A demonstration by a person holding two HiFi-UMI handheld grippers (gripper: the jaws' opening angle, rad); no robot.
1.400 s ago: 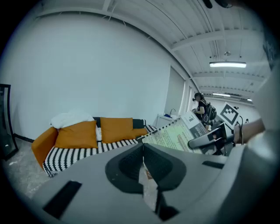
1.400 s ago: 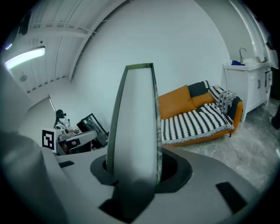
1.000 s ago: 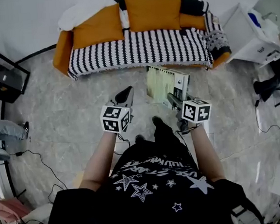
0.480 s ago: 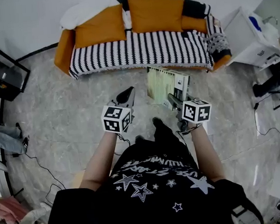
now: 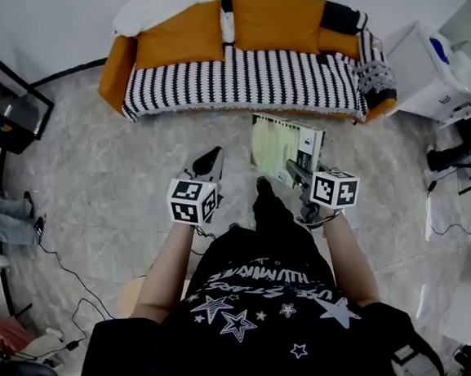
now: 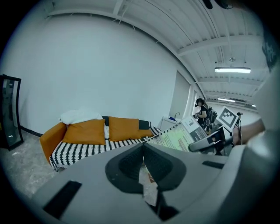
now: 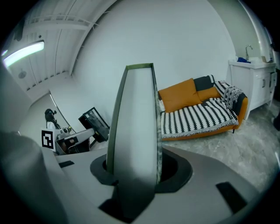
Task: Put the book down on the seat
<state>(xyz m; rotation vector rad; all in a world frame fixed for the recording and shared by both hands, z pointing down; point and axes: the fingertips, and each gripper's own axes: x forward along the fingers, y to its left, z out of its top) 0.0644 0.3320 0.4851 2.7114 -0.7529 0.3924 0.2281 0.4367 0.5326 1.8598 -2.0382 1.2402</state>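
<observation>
Two grippers are out in front of me, one in each hand, both above the grey marbled stone floor. My right gripper is clamped on the near edge of the thin pale-green book with a white and dark panel on its cover. In the right gripper view the book stands edge-on between the jaws, filling the gap between them and rising up the middle of the picture. From the head view the book reaches away from me, cover up, and its far edge lines up with the front of the long orange sofa. It is in the air on the near side of the sofa, not on the seat, which is covered by a black-and-white striped throw. My left gripper is beside it to the left, apart from the book, with its jaws drawn together to a thin slit and nothing between them. Plump orange back cushions lean along the far side of the seat, with a white bundle above them at the left. A black-framed panel stands far left, and a white cabinet stands just right of the sofa.
</observation>
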